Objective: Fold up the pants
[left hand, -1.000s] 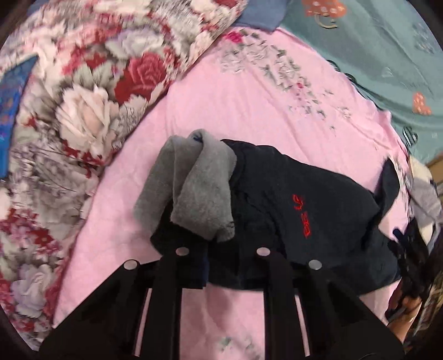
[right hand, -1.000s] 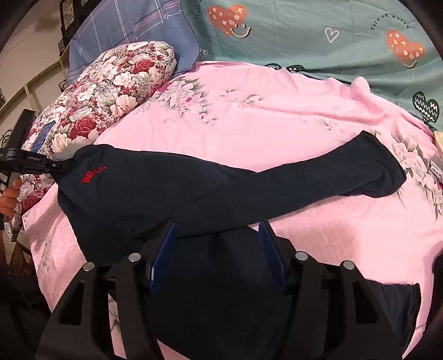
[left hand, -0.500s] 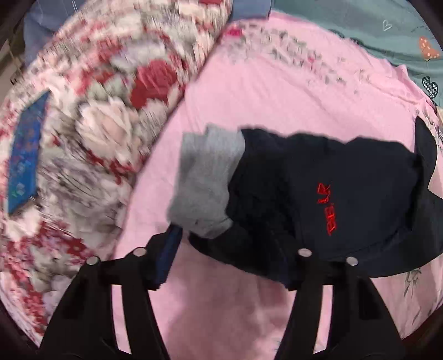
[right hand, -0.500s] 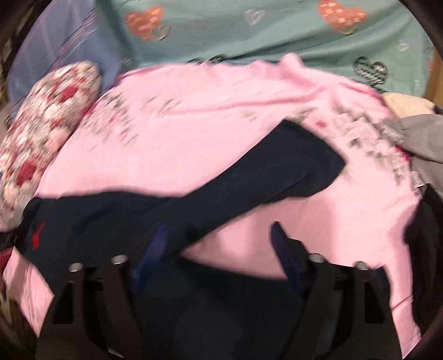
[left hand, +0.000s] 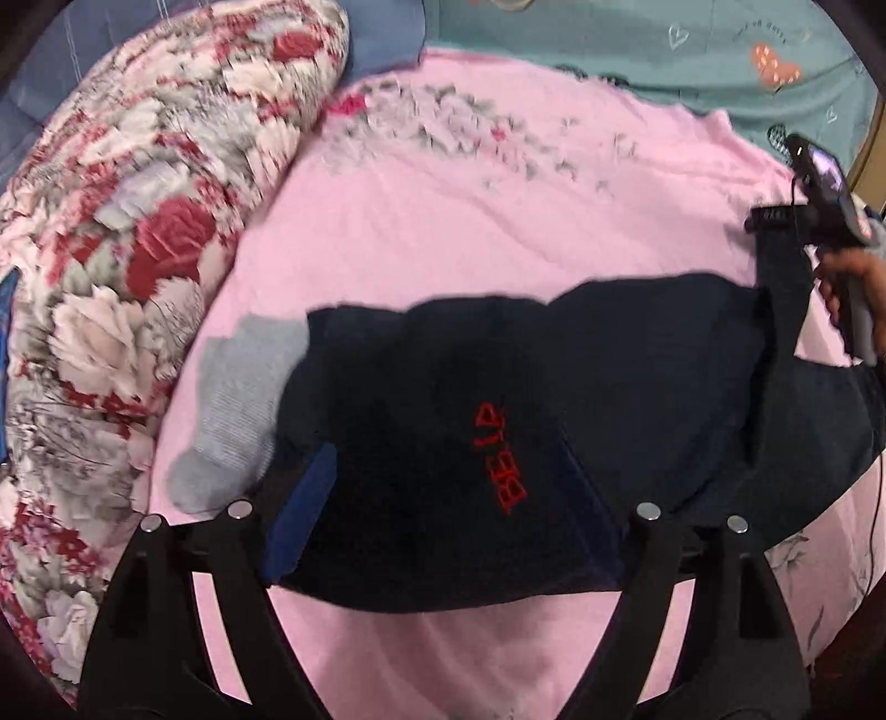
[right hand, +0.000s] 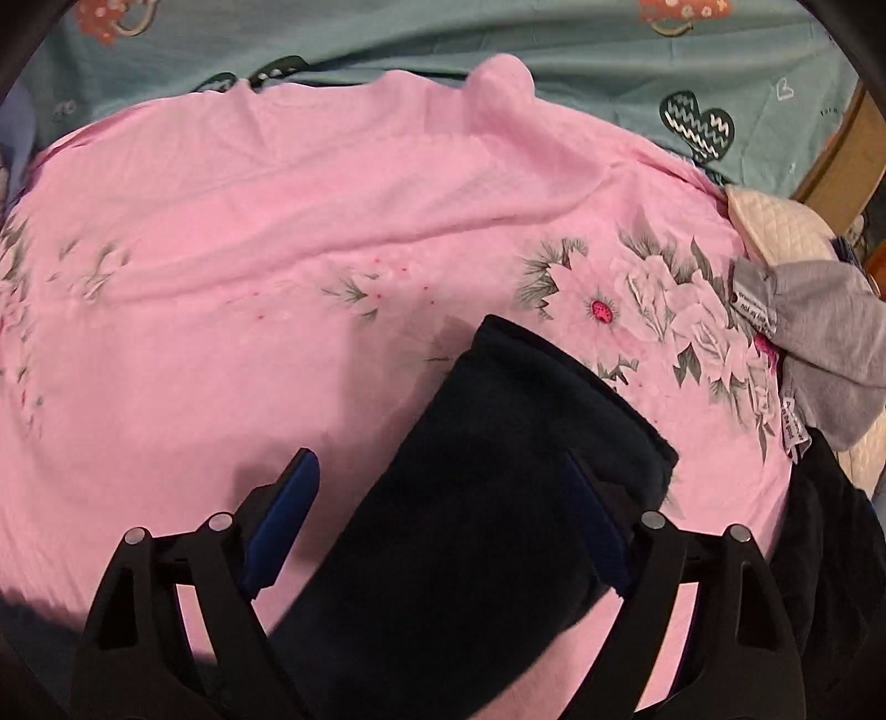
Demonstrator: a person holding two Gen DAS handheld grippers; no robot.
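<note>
Both pairs of jaws stand wide apart with nothing clamped between them. Blue pads line the left gripper (left hand: 448, 498), which hangs over the waist end of the dark navy fleece pants (left hand: 554, 399), where red embroidered lettering (left hand: 501, 457) shows on the cloth and a pale grey knitted waistband (left hand: 238, 421) sticks out toward the big rose-printed pillow (left hand: 127, 232). These pants lie spread on the pink bedsheet with printed flowers (left hand: 498, 221); from the left wrist view the far part of the garment runs off to the right, where the other hand (left hand: 855, 299) grips its tool. On the right wrist view, the right gripper (right hand: 443, 515) hangs over a leg of the navy pants (right hand: 498, 498): the cuff end lies flat on the pink sheet (right hand: 277, 277), and its cloth passes between the open fingers (right hand: 285, 512) without being pinched. Behind the sheet stretches a teal cover with heart prints (right hand: 498, 44). At the right edge lie a crumpled grey garment (right hand: 819, 338) and a cream quilted item (right hand: 775, 227), just beside each other. No containers appear in either view.
</note>
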